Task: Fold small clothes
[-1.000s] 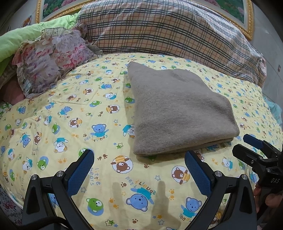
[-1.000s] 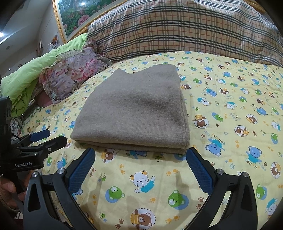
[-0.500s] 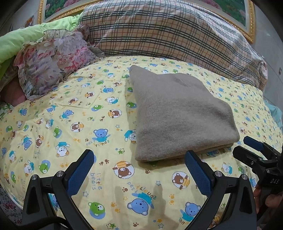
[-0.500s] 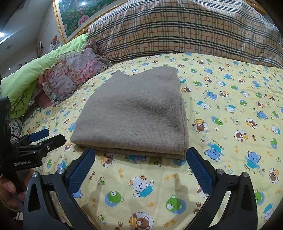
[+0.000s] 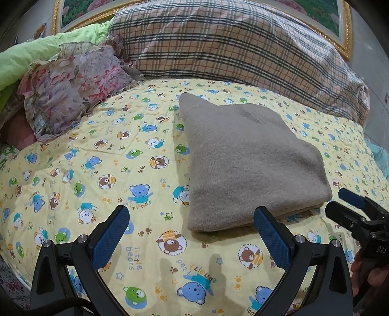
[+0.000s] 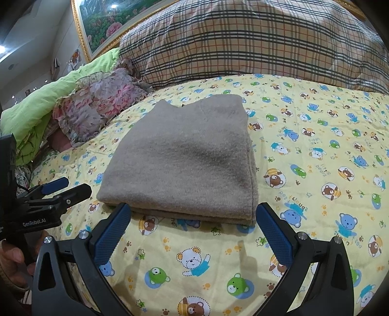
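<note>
A grey-brown knit garment (image 5: 245, 160) lies folded into a thick rectangle on the yellow bear-print bedsheet (image 5: 97, 170); it also shows in the right wrist view (image 6: 187, 158). My left gripper (image 5: 192, 233) is open and empty, hovering just in front of the garment's near left corner. My right gripper (image 6: 192, 231) is open and empty, its jaws level with the garment's near folded edge. Each gripper shows in the other's view: the right one (image 5: 350, 206) at the garment's right corner, the left one (image 6: 65, 189) at its left corner.
A large plaid pillow (image 5: 231, 43) lies behind the garment. A floral ruffled cushion (image 5: 73, 82) and a green quilt (image 5: 29, 56) sit at the back left. A gold-framed picture (image 6: 97, 21) hangs on the wall behind.
Both grippers have drawn back slightly and lowered, so the garment sits a little farther ahead in the left view. The garment has not moved. Both grippers stay open.
</note>
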